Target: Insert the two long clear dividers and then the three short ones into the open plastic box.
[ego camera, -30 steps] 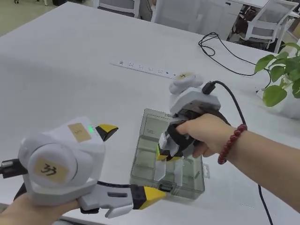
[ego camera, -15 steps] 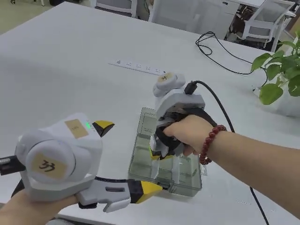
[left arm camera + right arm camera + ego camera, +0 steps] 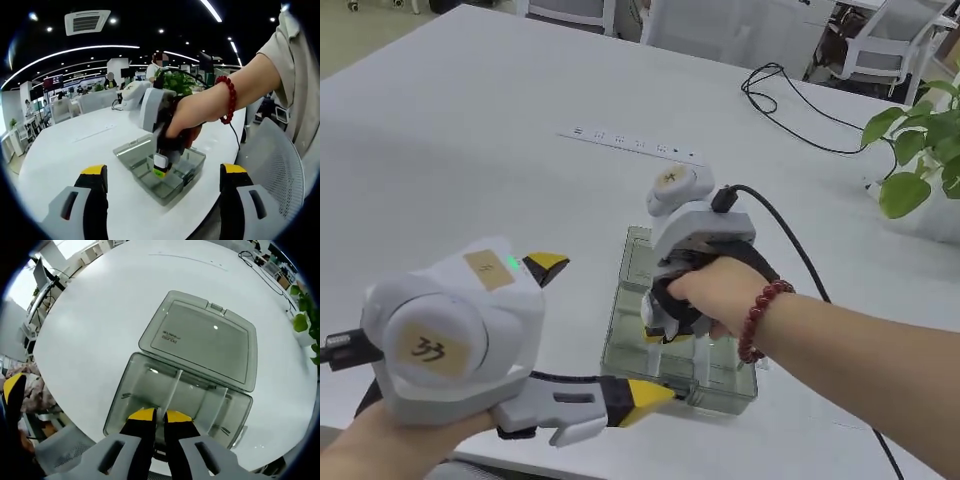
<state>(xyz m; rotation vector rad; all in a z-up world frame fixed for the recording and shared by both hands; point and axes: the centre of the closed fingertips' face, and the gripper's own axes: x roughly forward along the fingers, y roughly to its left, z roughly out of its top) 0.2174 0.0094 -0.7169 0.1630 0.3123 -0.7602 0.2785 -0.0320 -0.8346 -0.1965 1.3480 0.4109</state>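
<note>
Left gripper (image 3: 162,169) carries a round label (image 3: 427,350) hand-marked "33"; lettering on the box lid (image 3: 200,335) is too small to read. Right gripper (image 3: 160,415) fingers are pinched on a clear divider (image 3: 171,386) standing in the open plastic box (image 3: 121,392) just ahead of the fingertips. Unchanged from half a second ago; left fingers remain spread wide, empty, box ahead between them.

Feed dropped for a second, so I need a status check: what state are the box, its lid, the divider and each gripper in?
plastic box: open.
lid: folded fully back, lying flat.
clear divider: upright inside the box, near end between the right gripper's jaws.
right gripper: shut on the clear divider, tips down in the box.
left gripper: open, holding nothing, apart from the box.
</note>
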